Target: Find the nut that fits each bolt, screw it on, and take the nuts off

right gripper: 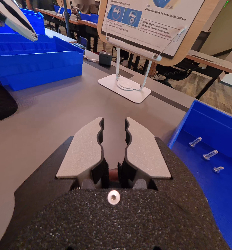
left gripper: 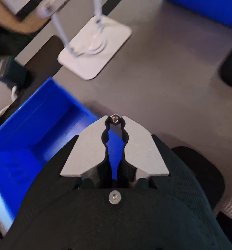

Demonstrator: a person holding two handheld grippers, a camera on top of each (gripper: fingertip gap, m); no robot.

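- Left gripper (left gripper: 115,119): I am clamping its fingertips on a small metal nut (left gripper: 114,119), pinched across its sides, bore facing the camera, over the near corner of a blue bin (left gripper: 31,128) on the grey table (left gripper: 160,94).
- Right gripper (right gripper: 114,121): I am holding it with the jaws apart and nothing between them, low over the table, just left of a second blue bin (right gripper: 191,121).
- Bolts (right gripper: 209,154): three are lying loose and apart on that bin's floor, heads toward the left.
- Handling, as I judge it: the nut is light, rigid and smooth, so it could slip or twist; gripping flat against flat at the very tips is keeping it square.
- Each bolt is likely best taken by the head or upper shank, leaving the thread end free.
- Background: a white stand (right gripper: 126,88) is carrying an instruction board (right gripper: 146,24).
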